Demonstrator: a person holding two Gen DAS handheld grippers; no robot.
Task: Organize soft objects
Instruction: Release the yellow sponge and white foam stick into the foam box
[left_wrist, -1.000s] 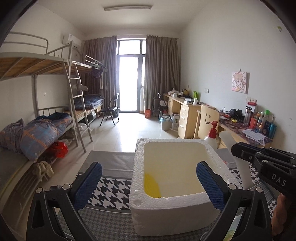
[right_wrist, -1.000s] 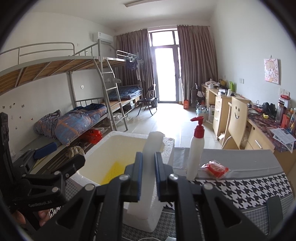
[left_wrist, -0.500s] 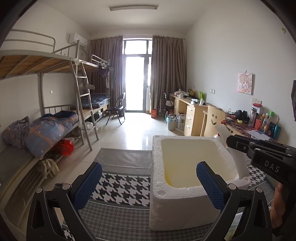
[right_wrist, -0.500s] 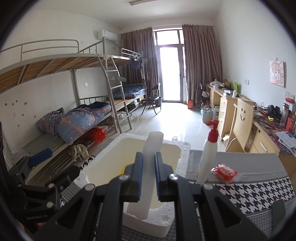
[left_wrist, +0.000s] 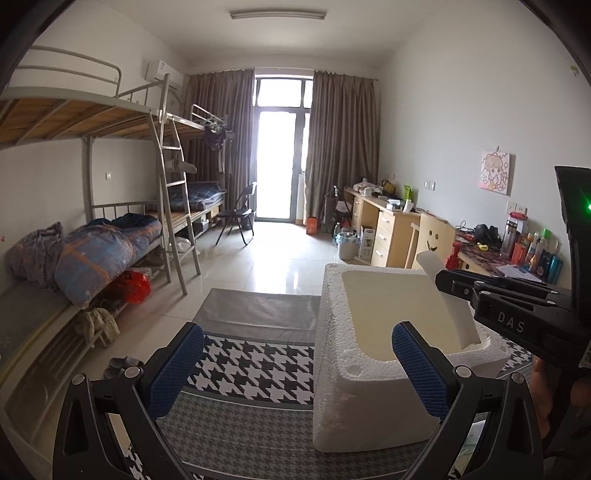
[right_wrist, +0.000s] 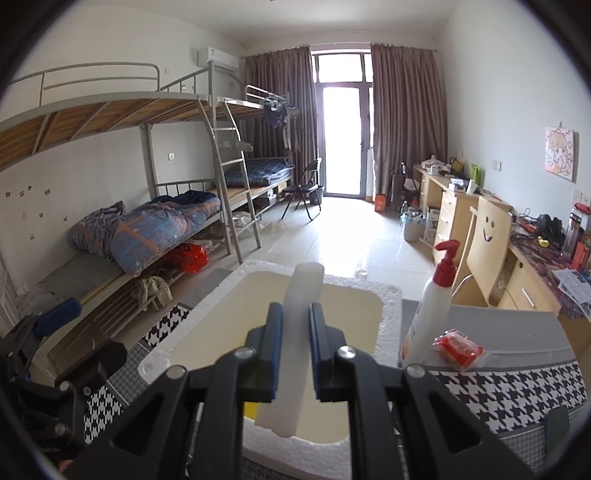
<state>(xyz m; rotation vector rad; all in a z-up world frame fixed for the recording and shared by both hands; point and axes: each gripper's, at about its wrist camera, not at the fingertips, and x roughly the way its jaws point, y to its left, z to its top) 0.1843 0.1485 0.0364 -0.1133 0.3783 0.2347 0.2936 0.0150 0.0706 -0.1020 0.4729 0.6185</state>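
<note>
A white styrofoam box (left_wrist: 334, 373) (right_wrist: 391, 317) stands open on the houndstooth-covered table. My right gripper (right_wrist: 295, 350) is shut on a white foam slab (right_wrist: 295, 332) and holds it upright over the box's inside; the slab also shows in the left wrist view (left_wrist: 452, 314), leaning into the box. A yellow object (right_wrist: 250, 408) lies on the box floor. My left gripper (left_wrist: 297, 363) is open and empty, in front of the box's left near corner.
A white pump bottle with a red top (right_wrist: 430, 306) and a red packet (right_wrist: 458, 349) stand on the table right of the box. The table's houndstooth cloth (left_wrist: 255, 365) reaches left. Bunk beds line the left wall, desks the right.
My left gripper has swung left, so the box sits further right in its view. My right gripper has carried the foam slab from beside the box to over its inside.
</note>
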